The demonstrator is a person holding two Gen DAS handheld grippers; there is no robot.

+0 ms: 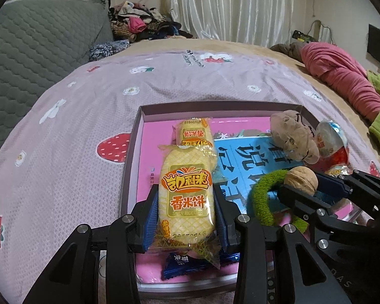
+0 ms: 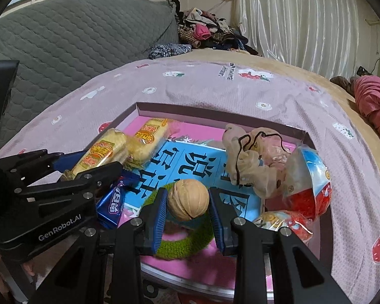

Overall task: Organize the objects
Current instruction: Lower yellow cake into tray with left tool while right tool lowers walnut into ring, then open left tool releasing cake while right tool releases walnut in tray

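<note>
Left gripper clamps rice cracker packet over pink box; right gripper pinches walnut.

bed | on it: box, pink garment

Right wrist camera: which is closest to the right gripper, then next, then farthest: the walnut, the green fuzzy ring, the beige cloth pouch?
1. walnut: gripped between the jaws of the right gripper.
2. green fuzzy ring: just beneath the jaws, on the tray floor.
3. beige cloth pouch: farther back, to the right.
</note>
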